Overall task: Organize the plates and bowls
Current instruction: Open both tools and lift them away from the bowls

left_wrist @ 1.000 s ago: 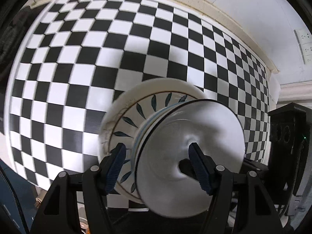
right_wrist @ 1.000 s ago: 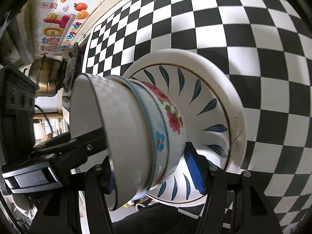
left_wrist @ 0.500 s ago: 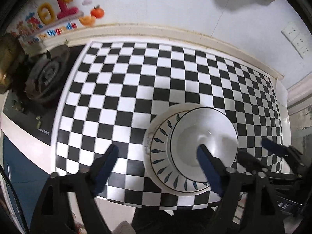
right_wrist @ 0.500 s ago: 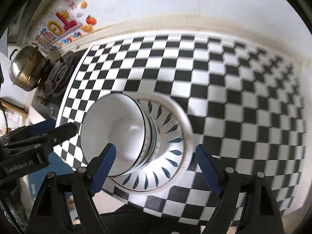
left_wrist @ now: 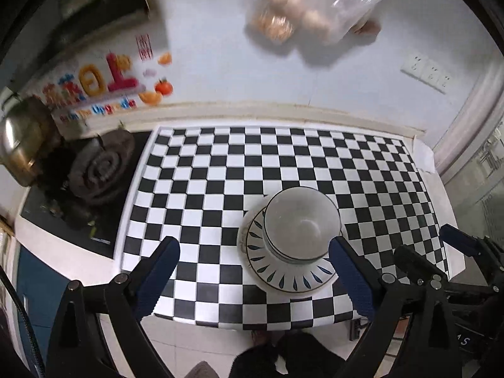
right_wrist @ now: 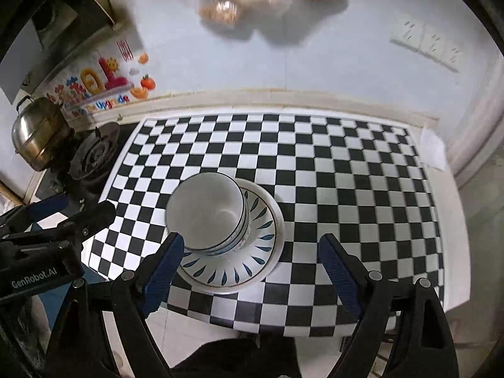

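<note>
Two hand-held grippers' jaws are opening, empty; only the right view shows nested bowls (right_wrist: pixel 217 217) beneath the top rim

Desk (left_wrist: pixel 283 157) — showing a black-and-white checkerboard covering. Plate (left_wrist: pixel 283 278) — wearing white glaze with dark blue-green leaf strokes radiating round the rim inside a thin dark line. Bowl (left_wrist: pixel 300 220) stacked on it — appearing white inside with a thin dark rim line; in the right wrist view the bowls (right_wrist: pixel 208 211) beneath are showing blue bands. Left hand-held gripper (left_wrist: pixel 253 274) and right hand-held gripper (right_wrist: pixel 250 272) — displaying black frames with blue pads. Wall sticker (left_wrist: pixel 104 85) — carrying red, yellow, orange and blue lettering with orange fruit. Pot (right_wrist: pixel 39 132) — gleaming silver and brass-toned.
</note>
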### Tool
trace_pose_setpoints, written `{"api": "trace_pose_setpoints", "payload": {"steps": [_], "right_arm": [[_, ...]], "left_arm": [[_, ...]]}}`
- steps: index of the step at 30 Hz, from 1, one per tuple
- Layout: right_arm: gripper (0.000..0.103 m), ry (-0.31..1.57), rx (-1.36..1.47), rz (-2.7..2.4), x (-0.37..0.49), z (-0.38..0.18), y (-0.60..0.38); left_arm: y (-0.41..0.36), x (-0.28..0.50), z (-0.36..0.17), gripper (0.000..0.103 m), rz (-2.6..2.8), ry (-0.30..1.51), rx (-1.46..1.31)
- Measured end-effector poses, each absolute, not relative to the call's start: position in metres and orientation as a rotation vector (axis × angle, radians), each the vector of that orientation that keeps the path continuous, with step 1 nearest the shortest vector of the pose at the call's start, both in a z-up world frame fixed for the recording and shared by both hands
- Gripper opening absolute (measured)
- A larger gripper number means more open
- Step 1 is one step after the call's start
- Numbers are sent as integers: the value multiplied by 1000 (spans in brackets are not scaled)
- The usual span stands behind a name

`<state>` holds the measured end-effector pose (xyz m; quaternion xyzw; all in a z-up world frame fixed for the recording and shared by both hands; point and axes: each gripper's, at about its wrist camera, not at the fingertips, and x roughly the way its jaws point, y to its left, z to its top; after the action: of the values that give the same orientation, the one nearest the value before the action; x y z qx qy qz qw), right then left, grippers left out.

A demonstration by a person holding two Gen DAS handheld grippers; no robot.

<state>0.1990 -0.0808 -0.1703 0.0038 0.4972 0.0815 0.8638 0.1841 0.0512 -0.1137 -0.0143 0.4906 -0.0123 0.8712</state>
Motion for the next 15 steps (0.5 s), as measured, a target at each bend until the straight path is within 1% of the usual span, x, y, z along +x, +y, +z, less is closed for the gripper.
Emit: {"api": "trace_pose_setpoints", "payload": {"steps": [10,15], "right_arm": [[91,863,34,140,99,-84,-95],[92,801,20,127,47,-57,-103]], "left_arm": [[51,100,-49,97,-17,897,-34],[44,47,-32,97,18,850,-5]]}}
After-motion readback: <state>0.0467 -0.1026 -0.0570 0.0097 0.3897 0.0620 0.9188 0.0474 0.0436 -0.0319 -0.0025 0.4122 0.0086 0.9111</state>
